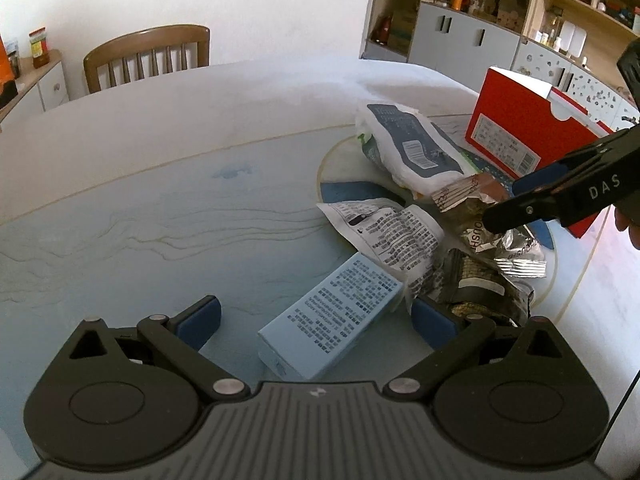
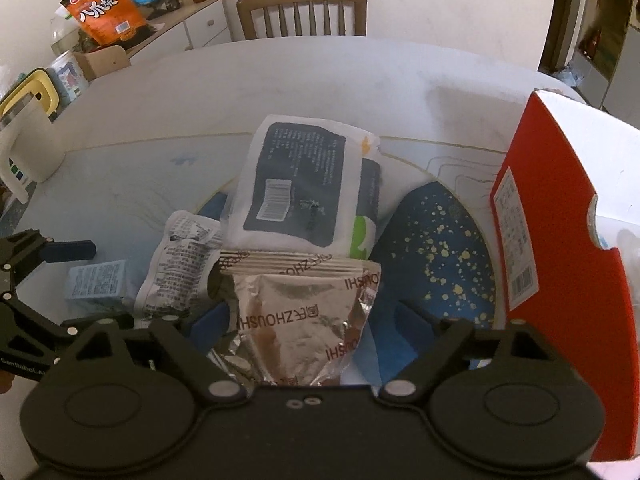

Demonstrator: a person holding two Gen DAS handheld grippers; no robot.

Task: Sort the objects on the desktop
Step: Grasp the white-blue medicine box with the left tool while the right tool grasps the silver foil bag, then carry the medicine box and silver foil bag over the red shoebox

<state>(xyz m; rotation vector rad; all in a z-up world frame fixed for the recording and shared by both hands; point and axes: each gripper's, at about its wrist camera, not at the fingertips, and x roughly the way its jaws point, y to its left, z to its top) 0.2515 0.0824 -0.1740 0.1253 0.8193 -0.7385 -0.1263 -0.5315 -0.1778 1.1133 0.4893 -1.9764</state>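
A light blue printed box (image 1: 332,316) lies flat on the table between the pads of my left gripper (image 1: 316,320), which stands open and apart from it on both sides. My right gripper (image 2: 314,320) is open over the pile, with a silver-brown foil packet (image 2: 304,312) between its fingers; the right pad is clear of the foil. In the left wrist view the right gripper (image 1: 502,203) hovers over the same foil packets (image 1: 476,236). A white pouch with black print (image 1: 396,232) and a white bag with a dark label (image 2: 296,196) lie in the pile.
An upright red box (image 2: 560,260) stands close on the right, on the edge of a round blue speckled mat (image 2: 436,248). A dark patterned packet (image 1: 480,284) lies by my left gripper's right finger. A white jug (image 2: 28,140) sits far left, a wooden chair (image 1: 148,56) behind the table.
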